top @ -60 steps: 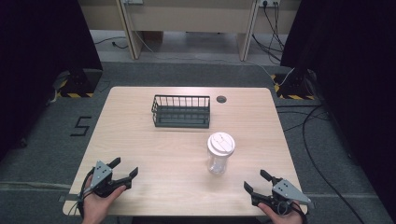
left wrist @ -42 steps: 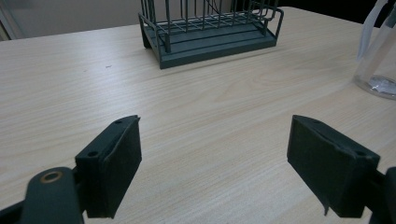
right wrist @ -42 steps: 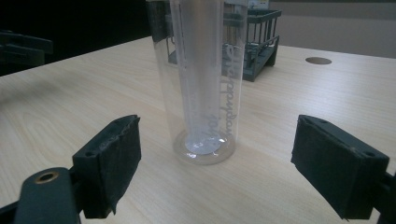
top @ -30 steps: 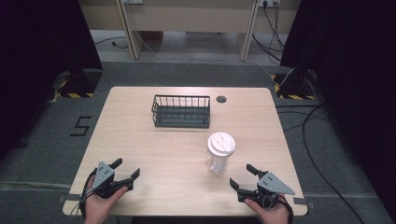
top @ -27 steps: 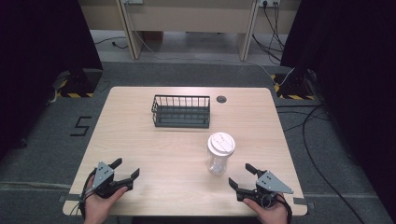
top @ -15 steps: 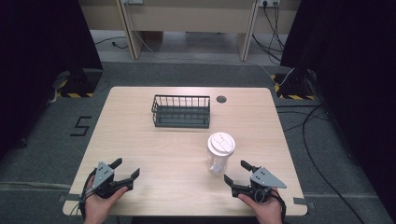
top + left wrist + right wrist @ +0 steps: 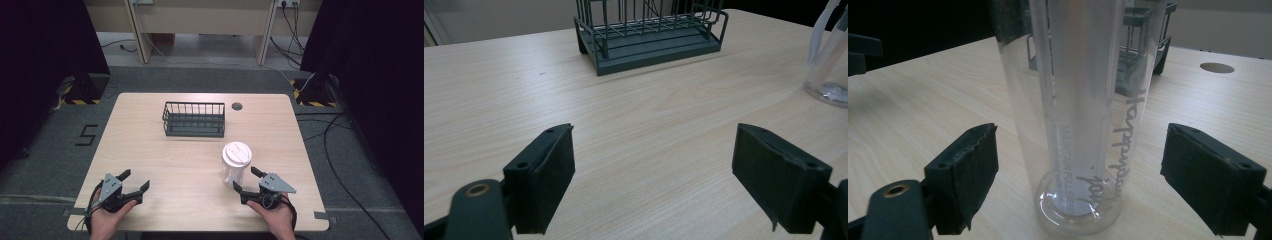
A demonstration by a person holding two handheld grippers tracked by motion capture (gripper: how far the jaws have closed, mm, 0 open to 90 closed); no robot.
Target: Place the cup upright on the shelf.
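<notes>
Near the table's front right, I have the right gripper point(image 7: 246, 182) spread wide around the upright clear plastic cup with a white lid point(image 7: 236, 163), not touching. Front left, my left gripper point(image 7: 135, 180) rests open.

One clear cup point(image 7: 236, 164), one wire basket point(image 7: 194, 119), two grippers.

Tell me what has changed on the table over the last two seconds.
The right gripper slid left and forward from the table's near right corner up to the clear cup, which now stands between its open jaws, not yet gripped. The left gripper, also open, the cup itself and the wire basket kept their places.
</notes>
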